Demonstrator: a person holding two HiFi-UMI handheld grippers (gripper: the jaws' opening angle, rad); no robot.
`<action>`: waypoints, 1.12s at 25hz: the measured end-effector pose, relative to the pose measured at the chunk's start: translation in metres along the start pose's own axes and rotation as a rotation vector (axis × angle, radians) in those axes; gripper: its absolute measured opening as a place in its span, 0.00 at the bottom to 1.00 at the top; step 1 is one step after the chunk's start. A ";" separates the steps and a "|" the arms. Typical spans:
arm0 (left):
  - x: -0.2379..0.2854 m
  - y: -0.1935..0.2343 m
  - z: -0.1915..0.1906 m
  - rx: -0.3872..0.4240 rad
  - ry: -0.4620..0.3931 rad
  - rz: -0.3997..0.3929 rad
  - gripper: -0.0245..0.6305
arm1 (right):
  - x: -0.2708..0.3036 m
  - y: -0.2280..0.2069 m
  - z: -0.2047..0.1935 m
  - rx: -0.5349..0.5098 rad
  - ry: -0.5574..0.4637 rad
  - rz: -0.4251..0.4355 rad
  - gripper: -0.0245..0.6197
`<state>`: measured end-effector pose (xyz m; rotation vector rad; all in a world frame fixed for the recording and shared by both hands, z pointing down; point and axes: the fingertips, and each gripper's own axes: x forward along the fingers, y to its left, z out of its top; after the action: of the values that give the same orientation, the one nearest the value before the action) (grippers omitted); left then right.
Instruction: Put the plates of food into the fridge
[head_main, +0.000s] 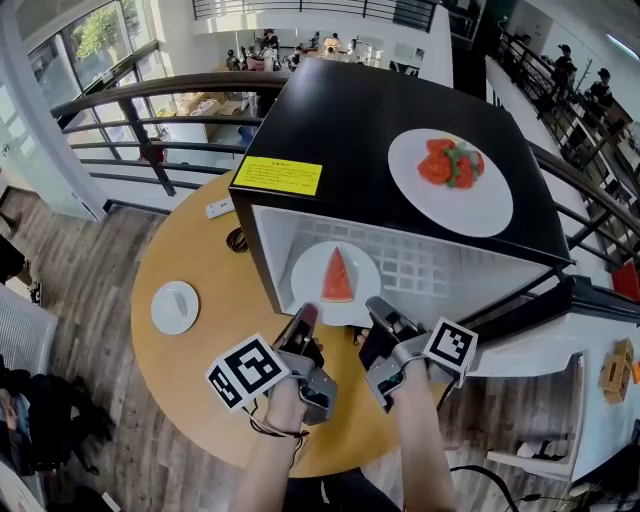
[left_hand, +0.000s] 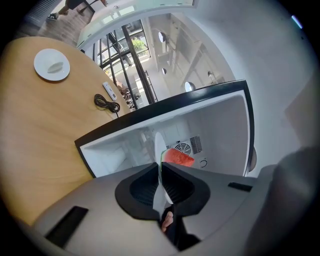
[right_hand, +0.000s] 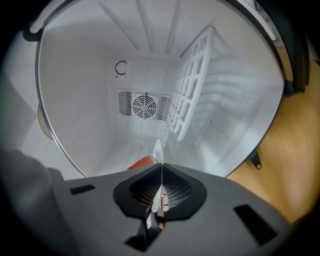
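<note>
Far left, small plate (head_main: 175, 307) sits alone on the round wooden counter (head_main: 190, 395), cable (head_main: 237, 239) coiled near the fridge's left corner. Both forearms reach fwd from the bottom edge, roughly parallel, marker cubes turned outward.

Left gripper (head_main: 306, 318) points at the fridge (head_main: 350, 120) mouth, fingers closed on the near-left rim of the watermelon plate (head_main: 335, 283). In the left gripper view that rim runs edge-on betw. the pads, red slice (left_hand: 178, 157) just past them.

Plate is right at the opening, over the front lip; can't tell if it rests on the floor inside. The fridge's left wall is close beside the left gripper, tight there.

Right gripper (head_main: 377, 308) matches, fingers clamped on the near-right rim. The right gripper view shows clear white space ahead to the back wall w/ fan grille (right_hand: 144, 105), wire shelf (right_hand: 192, 92) off to one side.

Further right, on the fridge's black top, second plate (head_main: 450, 182) w/ red food, well apart from both grippers.
</note>
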<state>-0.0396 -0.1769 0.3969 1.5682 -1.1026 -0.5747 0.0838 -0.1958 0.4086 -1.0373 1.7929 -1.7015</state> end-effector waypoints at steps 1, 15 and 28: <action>0.002 0.001 0.001 -0.002 -0.004 0.005 0.08 | 0.002 -0.001 0.000 0.003 0.001 -0.005 0.07; 0.016 0.015 0.016 -0.076 -0.061 0.039 0.07 | 0.026 -0.008 0.005 0.017 0.025 -0.049 0.07; 0.032 0.016 0.017 -0.118 -0.111 0.048 0.07 | 0.032 -0.003 0.016 -0.350 0.023 -0.202 0.10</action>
<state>-0.0449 -0.2127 0.4121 1.4184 -1.1645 -0.6888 0.0770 -0.2306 0.4143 -1.3895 2.1131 -1.5453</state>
